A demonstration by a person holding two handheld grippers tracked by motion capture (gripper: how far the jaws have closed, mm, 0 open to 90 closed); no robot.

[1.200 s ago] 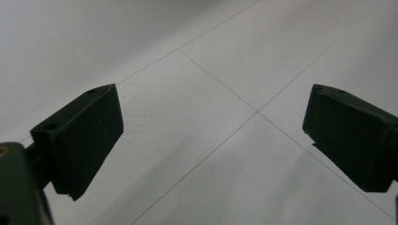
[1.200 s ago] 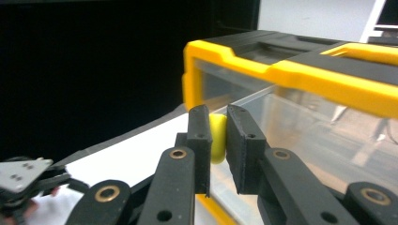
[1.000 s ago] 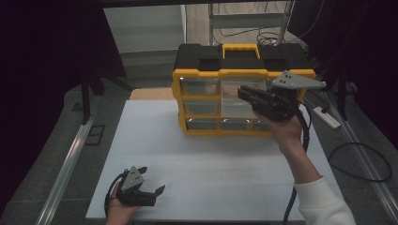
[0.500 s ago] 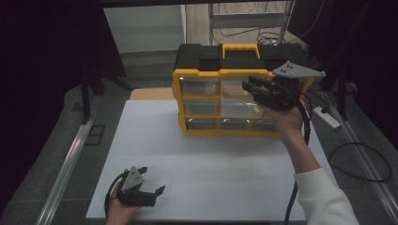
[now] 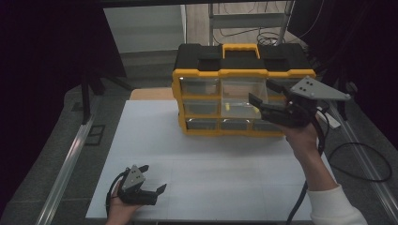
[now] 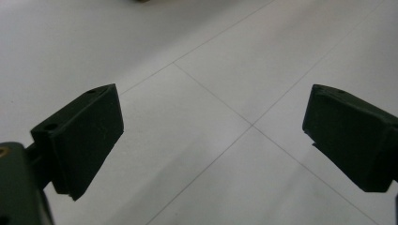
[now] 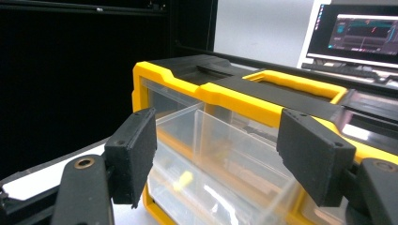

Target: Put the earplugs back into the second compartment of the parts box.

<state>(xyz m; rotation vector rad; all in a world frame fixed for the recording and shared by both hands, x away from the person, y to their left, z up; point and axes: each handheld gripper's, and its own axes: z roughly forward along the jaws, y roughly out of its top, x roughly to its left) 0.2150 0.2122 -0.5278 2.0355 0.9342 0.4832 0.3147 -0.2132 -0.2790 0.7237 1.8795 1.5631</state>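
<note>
Counter (image 5: 155, 140): white top with thin seam lines crossing it. Metal rails (image 5: 65, 164) run along both sides over grey carpeted floor (image 5: 42, 187). Left side of the room is dark, with a black stand (image 5: 87, 89) at its edge. Behind the counter, a pale wall panel (image 5: 145, 26) and a metal shelf frame (image 5: 248, 18); cables (image 5: 267, 37) lie coiled on the floor there. A black cable loop (image 5: 361, 159) lies on the floor at right. In the right gripper view a lit monitor (image 7: 361, 33) stands at the upper right.
</note>
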